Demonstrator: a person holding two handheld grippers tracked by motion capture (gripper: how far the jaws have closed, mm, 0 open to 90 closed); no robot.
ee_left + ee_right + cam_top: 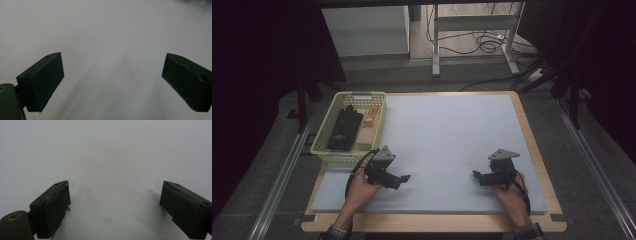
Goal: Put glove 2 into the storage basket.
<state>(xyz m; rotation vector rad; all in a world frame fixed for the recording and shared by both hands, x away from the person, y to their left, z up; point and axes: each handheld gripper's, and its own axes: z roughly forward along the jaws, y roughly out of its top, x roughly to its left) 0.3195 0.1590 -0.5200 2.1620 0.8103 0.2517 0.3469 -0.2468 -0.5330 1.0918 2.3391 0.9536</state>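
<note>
With both my grippers (pixel 404 178) (pixel 475 174) spread and empty, I judge the black cloth (pixel 344 128) in the basket (pixel 324 149) soft and light; pinch a raised fold.

Matt black plastic tongs (pixel 112 82), smooth pale matt mat (pixel 447 135), plastic basket (pixel 325 131)

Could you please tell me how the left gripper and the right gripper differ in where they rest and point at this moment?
The left gripper rests close to the yellow basket; the right gripper sits on the mat, far from it. The left gripper points rightward, toward the mat's middle; the right gripper points leftward, facing it. Both are hand-held, open and hold nothing.
</note>
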